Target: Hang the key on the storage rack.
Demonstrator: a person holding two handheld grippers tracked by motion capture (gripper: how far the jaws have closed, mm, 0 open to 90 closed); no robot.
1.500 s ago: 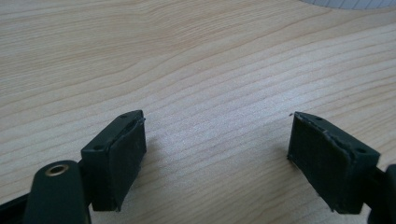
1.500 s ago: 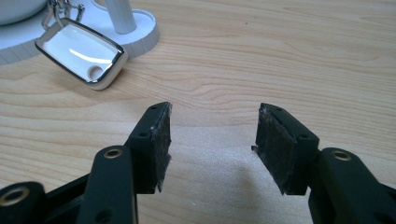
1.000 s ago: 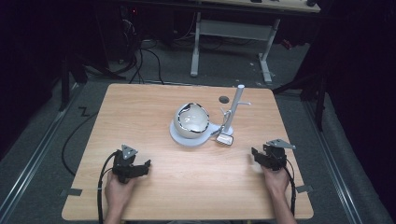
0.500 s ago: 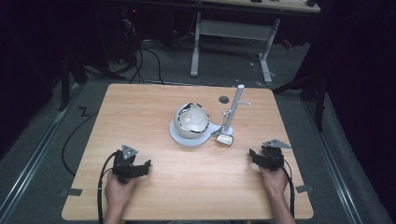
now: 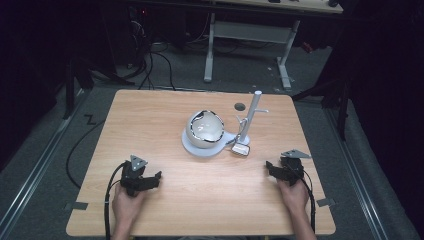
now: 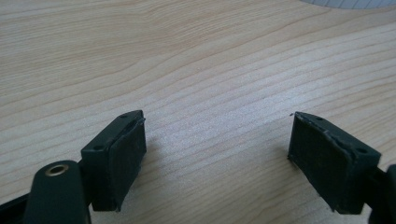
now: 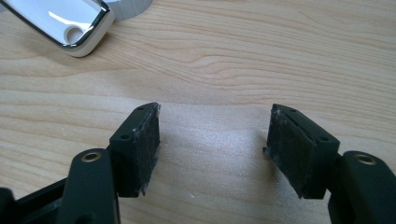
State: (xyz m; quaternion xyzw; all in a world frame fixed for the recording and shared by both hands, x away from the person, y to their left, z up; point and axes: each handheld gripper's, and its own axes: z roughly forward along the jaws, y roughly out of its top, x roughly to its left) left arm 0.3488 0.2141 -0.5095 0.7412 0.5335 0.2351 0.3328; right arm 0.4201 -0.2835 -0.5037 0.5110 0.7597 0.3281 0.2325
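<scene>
From above, both hands rest at the near edge of the table (image 5: 150, 115), well apart from the things at its middle. The left gripper (image 5: 150, 179) sits near left with nothing in it. The right gripper (image 5: 272, 167) sits near right, its jaws having just spread wide, nothing between them. Farther in stand a rounded shiny bowl-like piece (image 5: 205, 127) on a pale round base (image 5: 192, 148), a slim upright post (image 5: 251, 115) beside it on the right, and a small chrome-edged white part (image 5: 241, 149) lying just near the post.

In the left gripper view the jaws gape over bare wood.

In the right gripper view the jaws also stand apart over bare wood, with the white part (image 7: 60, 23) far left. I reckon a careless reach could knock the thin post over, or the glossy part could slip from the pads if pinched off-centre
</scene>
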